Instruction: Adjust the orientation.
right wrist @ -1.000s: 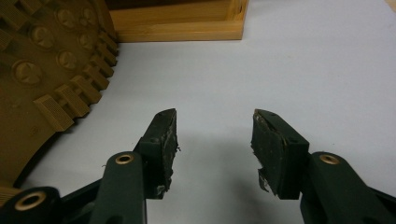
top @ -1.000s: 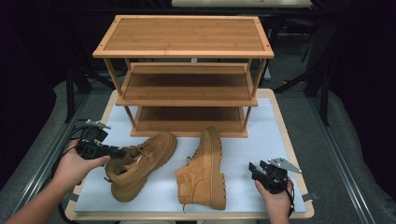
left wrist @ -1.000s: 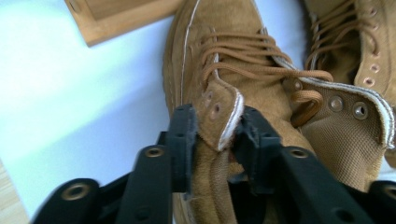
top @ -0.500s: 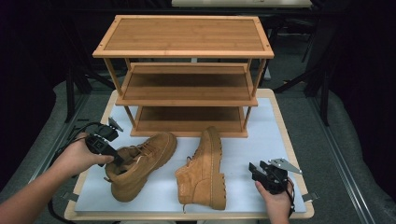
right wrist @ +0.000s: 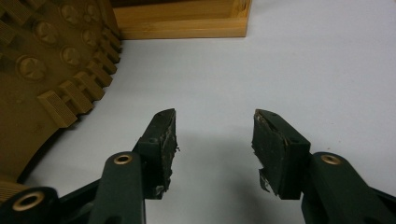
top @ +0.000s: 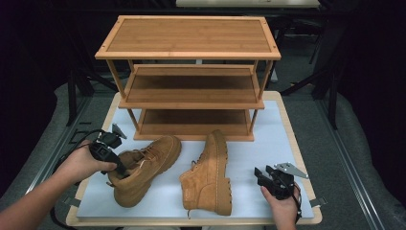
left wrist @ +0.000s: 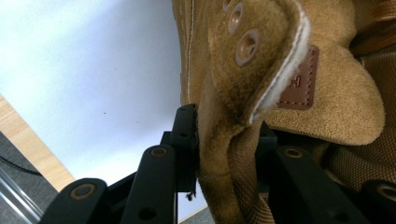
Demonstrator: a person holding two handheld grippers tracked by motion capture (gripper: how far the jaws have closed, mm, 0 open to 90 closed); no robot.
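Grasp step in hand, left side first: left gripper sits at the collar of the left boot, which lies near the front left of the white mat, toe pointing toward the rack. In the left gripper view the jaws have just been closing and straddle the suede collar flap, pads pressing it, so it is clamped on the boot. Next move likely calls for a lift and a carry to the wooden shoe rack; a thin-flap grip could slip or let the boot swing. Rack's three shelves hold nothing. Right boot lies on its side mid-mat, lugged sole facing right. Right gripper hovers over bare mat beside that sole, jaws apart, holding nothing.
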